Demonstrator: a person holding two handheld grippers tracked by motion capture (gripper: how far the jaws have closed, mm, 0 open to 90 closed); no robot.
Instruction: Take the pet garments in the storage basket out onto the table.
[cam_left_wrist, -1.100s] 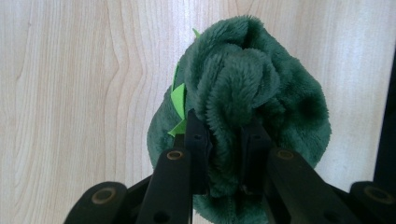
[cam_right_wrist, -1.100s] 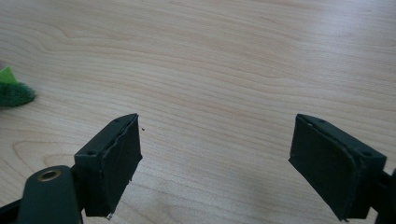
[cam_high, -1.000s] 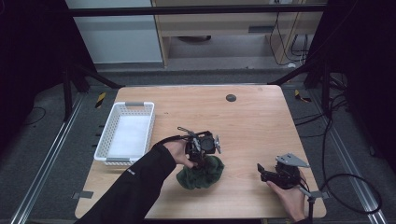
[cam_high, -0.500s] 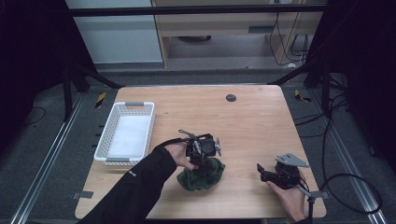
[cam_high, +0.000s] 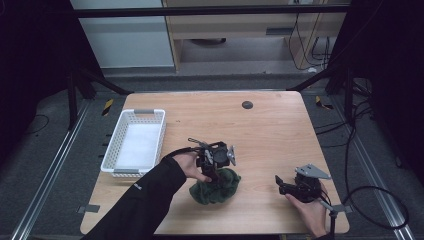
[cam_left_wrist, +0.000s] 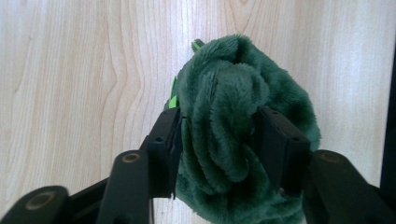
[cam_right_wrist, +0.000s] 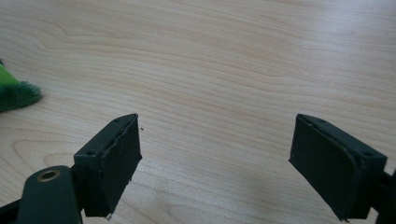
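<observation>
Jaws of the left gripper (cam_left_wrist: 217, 135) just been opening, standing at a middling gap with the green plush cloth (cam_left_wrist: 238, 121) bulging between them; left pad seeming just clear of the pile, right pad brushing it, no firm pinch showing. Jaws of the right gripper (cam_right_wrist: 215, 158) standing wide, nothing between, bare wood beneath.

Cloth: lying bunched in a soft mound on the near middle of the table (cam_high: 280, 130), directly under the left gripper (cam_high: 212, 167) pointing down into it. Showing deep forest-green fleece, thick shaggy pile, folded over itself in rolls. Peeking out at the upper left edge of the mound in the left gripper view, a sliver of bright lime green. Showing again as a small tuft at the far left edge of the right gripper view.

Right gripper (cam_high: 287, 186) resting low near the front right corner, well apart from the cloth (cam_high: 216, 186), held in a hand, cable trailing off the table edge.

Surface: pale wood-grain top, light and clean. Sitting at the left edge, a white slatted basket (cam_high: 120, 140). Lying near the far edge, a small dark round disc (cam_high: 247, 105).

Surroundings: dark frame posts and rails flanking the table, grey floor, loose cables (cam_high: 370, 200) coiling at the right, a pale cabinet (cam_high: 125, 40) and a wooden shelf unit (cam_high: 240, 30) standing beyond.
</observation>
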